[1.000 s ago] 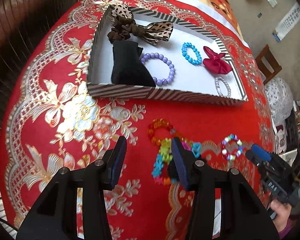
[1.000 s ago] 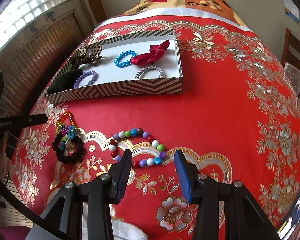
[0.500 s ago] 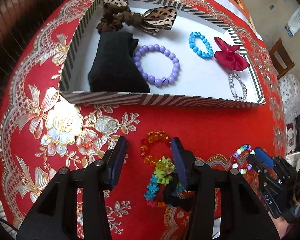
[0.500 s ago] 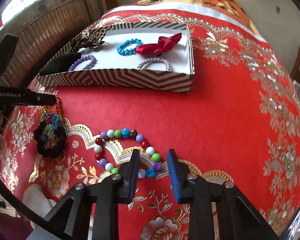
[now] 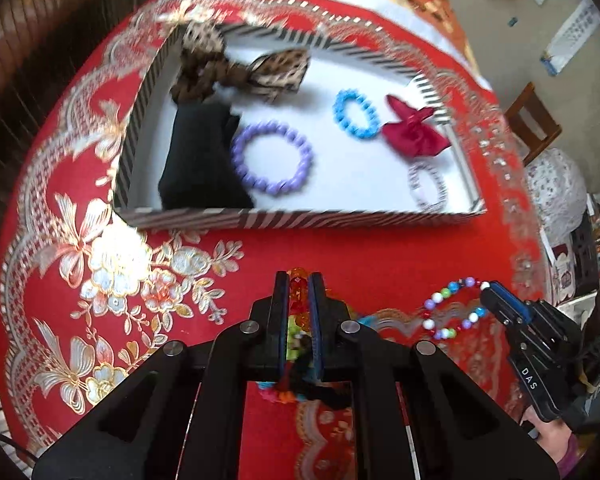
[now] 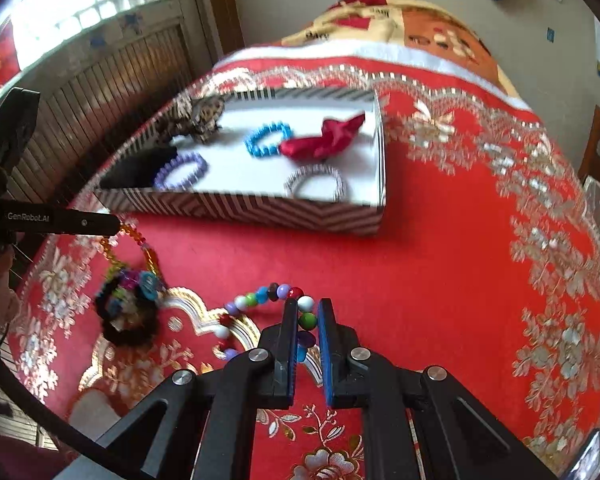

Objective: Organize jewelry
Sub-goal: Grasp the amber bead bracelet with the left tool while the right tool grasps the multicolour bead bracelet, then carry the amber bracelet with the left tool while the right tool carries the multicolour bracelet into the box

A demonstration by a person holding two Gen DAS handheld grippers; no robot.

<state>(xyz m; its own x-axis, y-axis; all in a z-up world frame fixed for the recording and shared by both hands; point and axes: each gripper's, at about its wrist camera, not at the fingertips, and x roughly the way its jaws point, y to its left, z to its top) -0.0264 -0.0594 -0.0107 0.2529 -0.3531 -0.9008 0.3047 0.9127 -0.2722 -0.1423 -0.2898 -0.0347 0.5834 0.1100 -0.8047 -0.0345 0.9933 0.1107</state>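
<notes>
My left gripper is shut on an orange-red crystal bracelet that lies with a black scrunchie and bright beaded pieces on the red cloth. My right gripper is shut on a multicolour round-bead bracelet, which also shows in the left wrist view. A striped box further back holds a purple bracelet, a blue bracelet, a red bow, a silver bracelet, a leopard bow and a black cloth.
A red and gold embroidered cloth covers the table. A wooden chair stands past the table's right side. A slatted wooden wall runs along the left. An orange blanket lies at the far end.
Both grippers have closed from open: the left onto the orange-red bracelet, the right onto the multicolour bead bracelet. Both moved forward over their bracelets.
</notes>
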